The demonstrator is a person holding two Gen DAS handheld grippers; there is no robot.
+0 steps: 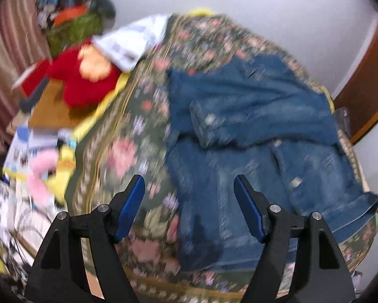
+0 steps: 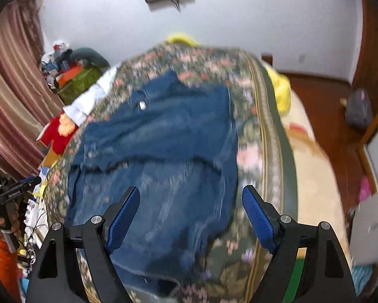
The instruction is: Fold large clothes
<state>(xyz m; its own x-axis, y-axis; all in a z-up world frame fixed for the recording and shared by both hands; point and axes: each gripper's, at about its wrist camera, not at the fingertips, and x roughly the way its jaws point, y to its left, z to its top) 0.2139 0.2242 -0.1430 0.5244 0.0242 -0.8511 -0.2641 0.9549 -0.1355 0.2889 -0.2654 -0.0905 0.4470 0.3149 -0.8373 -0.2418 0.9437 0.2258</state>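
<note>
A blue denim jacket (image 1: 252, 126) lies spread on a bed with a dark floral cover (image 1: 138, 131), one sleeve folded across its body. My left gripper (image 1: 189, 184) hangs above the jacket's near left edge, jaws apart with nothing between the blue pads. In the right wrist view the same denim jacket (image 2: 158, 136) fills the middle of the floral cover (image 2: 252, 156). My right gripper (image 2: 191, 194) stands open above the jacket's near part, and no cloth is in it. Both views are blurred by motion.
A red plush toy (image 1: 80, 80), a white garment (image 1: 136, 40) and a green bag (image 1: 75, 29) sit left of the bed. A cluttered surface (image 1: 32, 166) lies at near left. A hand in an orange sleeve (image 2: 2, 229) holds the other gripper at far left. Wood floor (image 2: 325, 116) lies right.
</note>
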